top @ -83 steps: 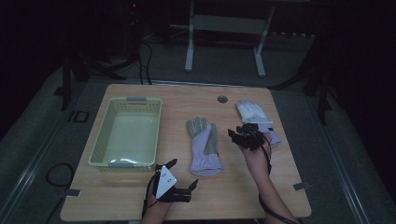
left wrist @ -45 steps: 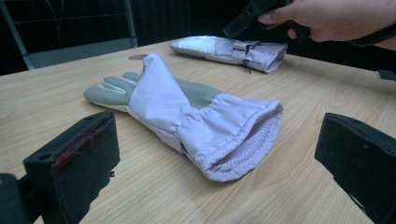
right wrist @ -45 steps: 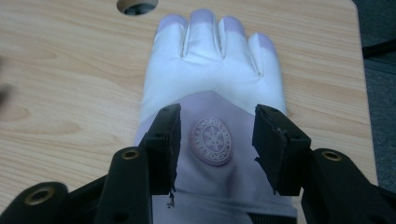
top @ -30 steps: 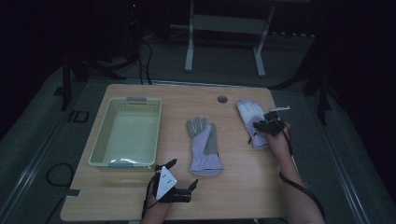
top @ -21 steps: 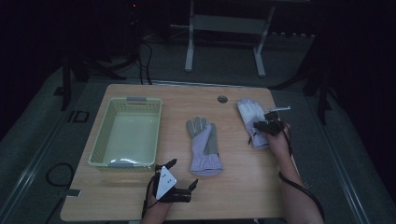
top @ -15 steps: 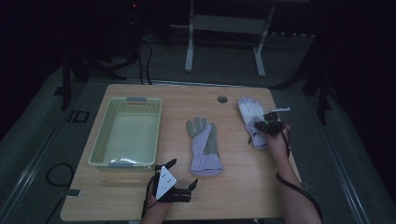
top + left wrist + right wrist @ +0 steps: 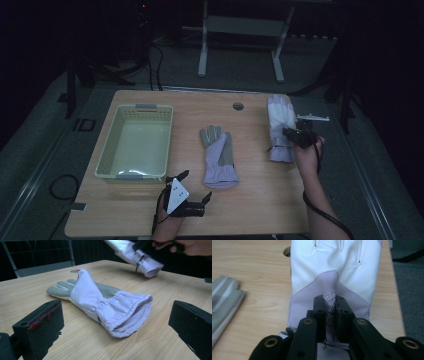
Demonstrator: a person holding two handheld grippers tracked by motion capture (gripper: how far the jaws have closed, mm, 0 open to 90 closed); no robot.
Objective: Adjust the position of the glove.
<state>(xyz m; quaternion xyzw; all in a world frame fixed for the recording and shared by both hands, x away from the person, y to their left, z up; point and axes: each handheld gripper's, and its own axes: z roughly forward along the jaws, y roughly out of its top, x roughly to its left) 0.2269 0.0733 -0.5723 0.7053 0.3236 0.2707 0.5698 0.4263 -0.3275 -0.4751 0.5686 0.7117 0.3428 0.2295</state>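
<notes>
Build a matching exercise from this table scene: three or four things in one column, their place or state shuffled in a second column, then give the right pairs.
Things:
1. pale green plastic basket
2. white and lilac fabric glove
3. grey-palmed lilac glove
4. left hand-held gripper

States:
A. lies flat at the middle of the table, untouched
B. jaws open, near the table's front edge
C. pinched at its cuff end by the right hand-held gripper
D. stands on the table's left side

Pairs: 1-D, 2-C, 3-A, 4-B
</notes>
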